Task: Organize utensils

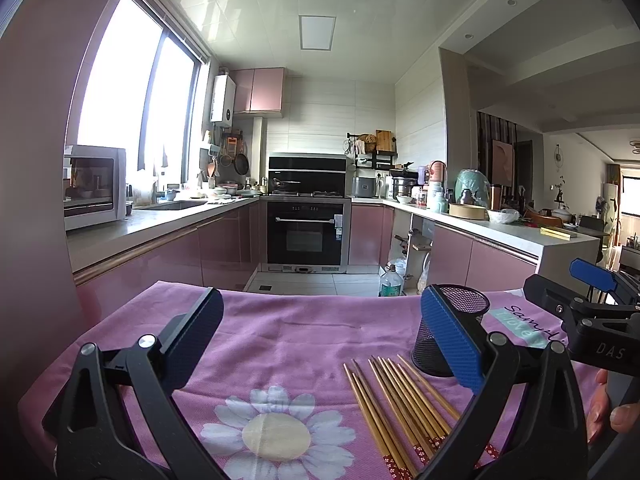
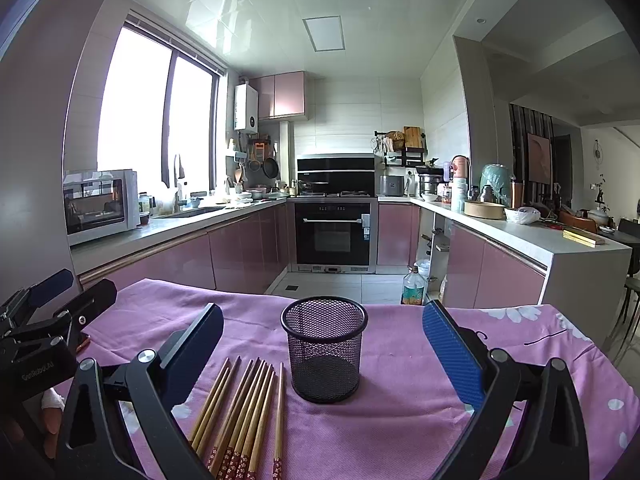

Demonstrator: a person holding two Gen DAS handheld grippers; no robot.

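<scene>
Right wrist view: my right gripper (image 2: pixel 323 344) has its two fingers spread wide and nothing is between them

Left wrist view: my left gripper (image 1: pixel 320 340) is spread wide in the same way and also holds nothing

Between the right fingers: the black mesh holder (image 2: pixel 324 348) stands upright on the pink cloth (image 2: pixel 400 420), almost on the middle line of the right gripper and a little ahead of the fingertips

Chopsticks, from the right gripper: the bundle of chopsticks (image 2: pixel 240 408) lies flat on the cloth, just to the left of the holder, near the inner side of the left finger

Chopsticks, from the left gripper: here the chopsticks (image 1: pixel 400 404) are low and to the right, under the right finger, and the holder (image 1: pixel 452 332) is partly hidden behind this finger

Long axis: the sticks run nearly along the looking direction of both grippers, the plain tips pointing away toward the holder, the red patterned ends toward me

Nearer hand: I judge the right gripper is better placed, since the sticks and the holder are both inside its view

Coming move: I think a grip must close across the sticks, so the fingers should come from above and take them from the two sides

Progress: the holder looks empty, so no stick is sorted yet
</scene>
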